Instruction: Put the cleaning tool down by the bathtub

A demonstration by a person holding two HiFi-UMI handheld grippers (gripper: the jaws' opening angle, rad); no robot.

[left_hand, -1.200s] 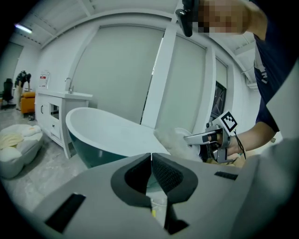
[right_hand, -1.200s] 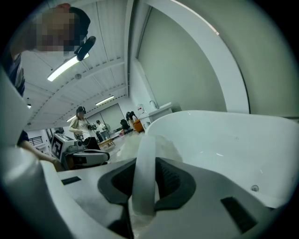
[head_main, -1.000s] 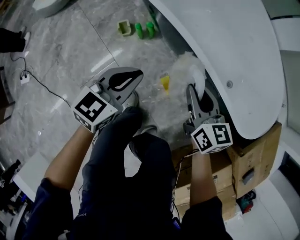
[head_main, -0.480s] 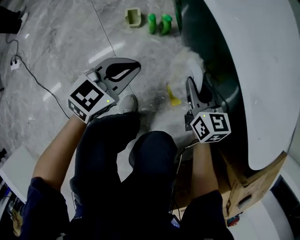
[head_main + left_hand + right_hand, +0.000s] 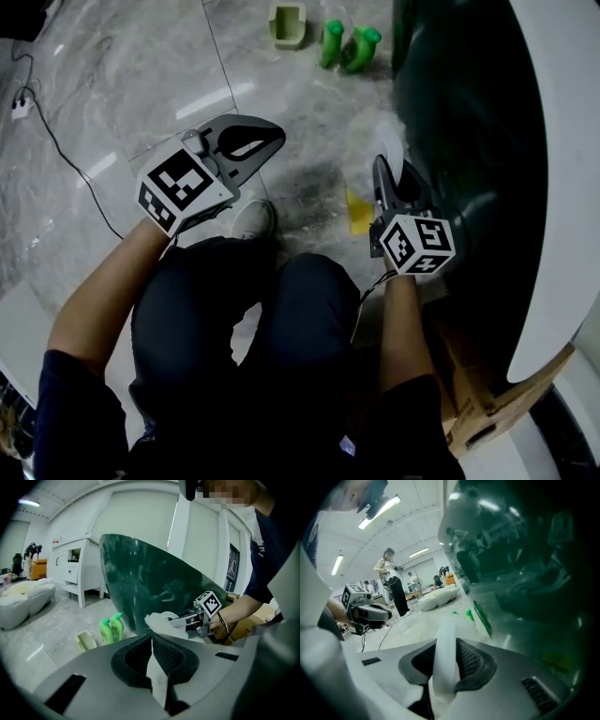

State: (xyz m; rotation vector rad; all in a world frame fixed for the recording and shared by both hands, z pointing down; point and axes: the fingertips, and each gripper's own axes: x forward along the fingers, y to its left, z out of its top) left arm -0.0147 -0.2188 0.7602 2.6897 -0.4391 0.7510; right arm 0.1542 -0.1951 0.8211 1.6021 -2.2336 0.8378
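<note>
Your right gripper (image 5: 384, 171) is clamped on the white handle of the cleaning tool (image 5: 390, 148), jaws about half apart. The fluffy head points to 12 o'clock, just beside the bathtub (image 5: 469, 112) at 3 o'clock, which suggests you mean to set it down there. Your left gripper (image 5: 277, 139), at 10 o'clock, is closed and empty, standing clear. Count: one tool, two green bottles (image 5: 329, 42) and one pale container (image 5: 287, 25) at 12 o'clock.

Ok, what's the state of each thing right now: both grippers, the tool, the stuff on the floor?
White fluffy cleaning tool: held by its handle beside the dark green bathtub, not yet put down.
Right gripper: shut on that tool.
Left gripper: shut, empty.
Two green plastic bottles: standing, capped.
Pale green open container: upright, open at the top.
</note>
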